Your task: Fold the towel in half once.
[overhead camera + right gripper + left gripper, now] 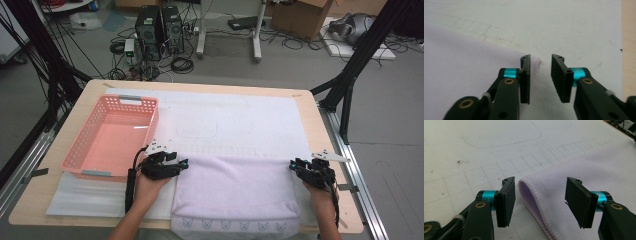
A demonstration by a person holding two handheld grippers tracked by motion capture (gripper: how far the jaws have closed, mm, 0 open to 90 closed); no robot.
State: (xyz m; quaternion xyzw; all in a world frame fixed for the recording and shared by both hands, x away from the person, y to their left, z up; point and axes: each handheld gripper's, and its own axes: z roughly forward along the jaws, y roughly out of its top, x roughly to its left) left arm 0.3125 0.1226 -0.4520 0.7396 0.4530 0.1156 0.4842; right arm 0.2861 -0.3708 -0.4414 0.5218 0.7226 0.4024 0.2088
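Left gripper (184, 163): jaws spread wide, nothing between the pads. In the left gripper view (540, 197) the folded corner of the towel (599, 170) lies in the gap between the jaws, closer to the left pad, with the hemmed edge running back toward the camera. Neither pad touches the cloth. The towel is lilac, doubled over, and the fold edge runs away from the jaws to the right.

Right gripper (293, 164): jaws partly open, a narrower gap than the left. In the right gripper view (540, 75) the towel (461, 62) lies to the left of the jaws, and its far corner reaches just past the left pad into the gap. The right pad stands over the bare mat (574, 30). No grip on the cloth.

High view: the towel (235, 190) spans the space between the two grippers, its fold edge level with both sets of jaws, the rest lying back toward the person and hanging over the near table edge. Each gripper sits at one end of that fold edge.

A pink basket (80, 150) stands just beyond and to the outside of the left gripper, empty, apart from the towel. The white mat (235, 120) extends ahead of both grippers.
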